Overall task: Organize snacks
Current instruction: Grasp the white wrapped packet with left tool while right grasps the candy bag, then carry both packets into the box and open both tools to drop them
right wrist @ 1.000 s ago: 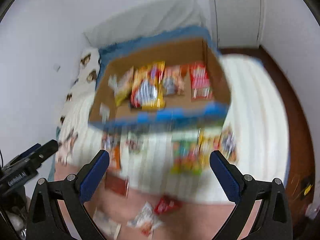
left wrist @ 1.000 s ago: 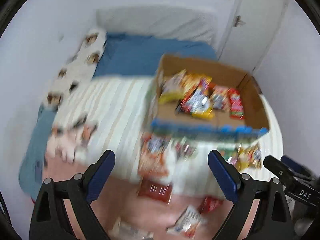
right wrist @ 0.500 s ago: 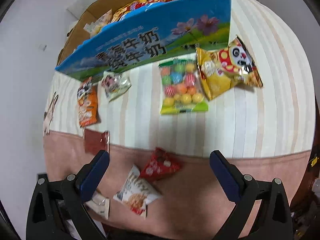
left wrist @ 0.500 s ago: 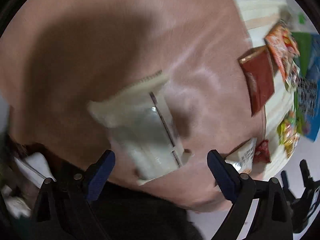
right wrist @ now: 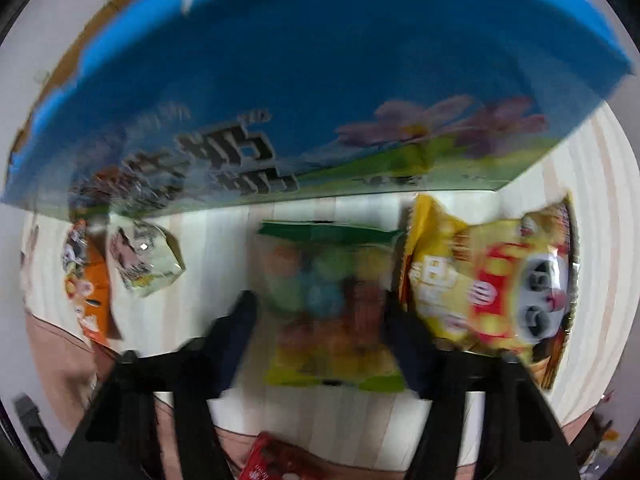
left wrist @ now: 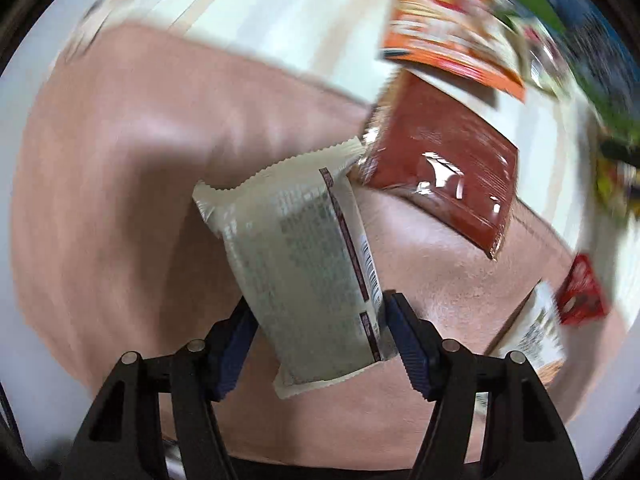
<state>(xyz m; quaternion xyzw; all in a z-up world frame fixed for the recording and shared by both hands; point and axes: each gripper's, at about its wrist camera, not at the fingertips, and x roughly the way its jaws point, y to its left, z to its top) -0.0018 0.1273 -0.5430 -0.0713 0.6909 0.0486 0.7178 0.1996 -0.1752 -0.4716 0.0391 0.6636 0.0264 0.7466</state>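
Observation:
My left gripper (left wrist: 320,332) is shut on a white snack packet (left wrist: 304,264) and holds it above the pink blanket (left wrist: 120,184). A dark red packet (left wrist: 444,168) lies just beyond it. My right gripper (right wrist: 320,332) has its fingers on both sides of a green bag of coloured candy balls (right wrist: 328,300) on the striped bedding; the view is blurred, and the fingers appear closed against the bag. The blue and green snack box (right wrist: 312,80) stands right behind it. A yellow panda bag (right wrist: 492,284) lies to the right.
An orange packet (left wrist: 448,36) lies beyond the red one. A small red packet (left wrist: 580,292) and a white one (left wrist: 536,332) lie at the right. In the right wrist view, a pale small packet (right wrist: 144,260) and the orange packet (right wrist: 90,288) lie left of the candy.
My left gripper has closed on the white packet and lifted it. My right gripper has moved down and forward to the candy bag and narrowed around it.

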